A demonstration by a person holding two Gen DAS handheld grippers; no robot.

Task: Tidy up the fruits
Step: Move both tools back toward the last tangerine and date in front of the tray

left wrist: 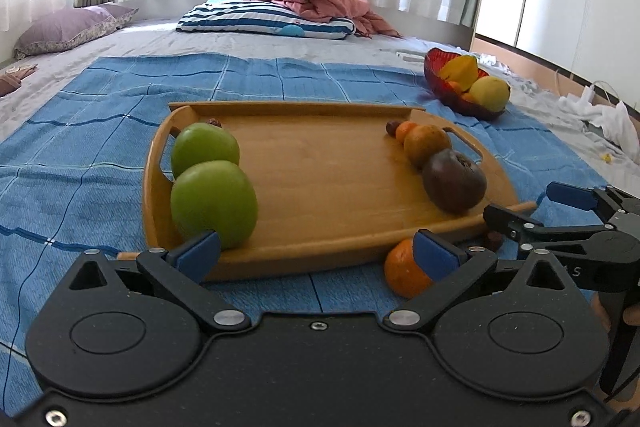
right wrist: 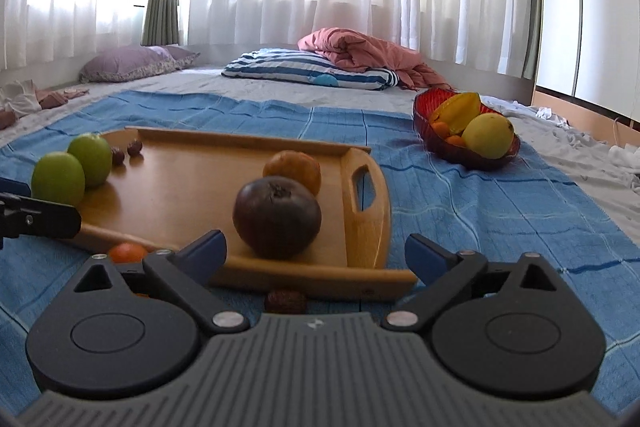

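Note:
A wooden tray point(left wrist: 320, 163) point(right wrist: 180, 179) lies on a blue cloth. On it sit two green apples point(left wrist: 212, 203) point(right wrist: 58, 179), a dark purple fruit point(left wrist: 454, 181) point(right wrist: 276, 217) and a brownish orange fruit point(left wrist: 426, 143) point(right wrist: 294, 167). A small orange point(left wrist: 402, 269) point(right wrist: 127, 253) and a dark date point(right wrist: 285, 301) lie on the cloth just in front of the tray. My left gripper point(left wrist: 318, 253) stands open near the tray's front edge, nothing between its fingers. My right gripper point(right wrist: 316, 253) point(left wrist: 544, 205) is open too, wide, in front of the purple fruit and apart from it.
A red bowl point(left wrist: 440, 83) point(right wrist: 424, 119) with a starfruit, a yellow fruit and small oranges stands at the back right. Pillows and a pink blanket point(left wrist: 320, 1) lie further back before the curtains. White clothes point(left wrist: 600, 115) lie off the cloth at the right.

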